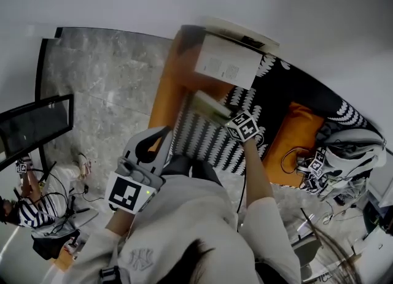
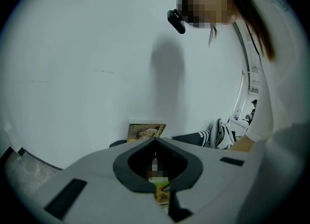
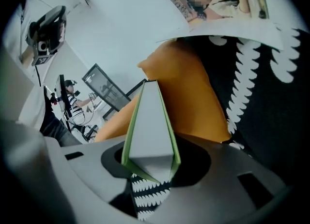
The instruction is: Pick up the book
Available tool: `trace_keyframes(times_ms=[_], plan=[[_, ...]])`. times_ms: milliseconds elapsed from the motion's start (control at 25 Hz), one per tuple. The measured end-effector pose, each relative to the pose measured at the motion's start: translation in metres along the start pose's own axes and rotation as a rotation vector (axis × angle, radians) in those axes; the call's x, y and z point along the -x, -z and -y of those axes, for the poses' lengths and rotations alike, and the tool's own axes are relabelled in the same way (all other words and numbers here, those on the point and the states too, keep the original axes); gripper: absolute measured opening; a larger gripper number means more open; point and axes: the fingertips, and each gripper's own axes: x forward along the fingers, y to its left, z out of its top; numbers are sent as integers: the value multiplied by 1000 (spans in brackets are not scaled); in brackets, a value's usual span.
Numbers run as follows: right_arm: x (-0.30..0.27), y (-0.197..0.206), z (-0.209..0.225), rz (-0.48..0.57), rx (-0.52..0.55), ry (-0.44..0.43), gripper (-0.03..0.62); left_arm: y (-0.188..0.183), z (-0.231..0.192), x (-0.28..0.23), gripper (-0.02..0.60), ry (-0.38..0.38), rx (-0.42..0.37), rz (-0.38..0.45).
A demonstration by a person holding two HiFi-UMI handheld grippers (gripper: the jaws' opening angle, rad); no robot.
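Over black-and-white patterned cover and orange cushion: green-covered book clamped edge-on in right gripper. Toward white wall, left gripper closed on nothing.

The left claw faces a white wall, its jaws meeting at the tip. An illustrated book leans on that wall, near black-and-white patterned fabric.
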Motion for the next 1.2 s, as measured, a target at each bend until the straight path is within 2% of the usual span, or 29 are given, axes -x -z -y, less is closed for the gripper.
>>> trace_keyframes(times_ms=[240,360,720,800,1200], plan=[[17,-4,-5,74,-106,26,158,-3,8,12,9,4,-11,29],[31,-5,-6,138,-205,46,158,-6,8,21,9,-7,-9,56],[100,-14,-16,494,-585,95,158,-14,7,46,9,-26,24,116],[121,-16,-21,579,-638,105,158,-18,9,49,9,-20,25,139],[233,-46,-77,858,-563,265,155,-34,27,63,9,32,10,228]])
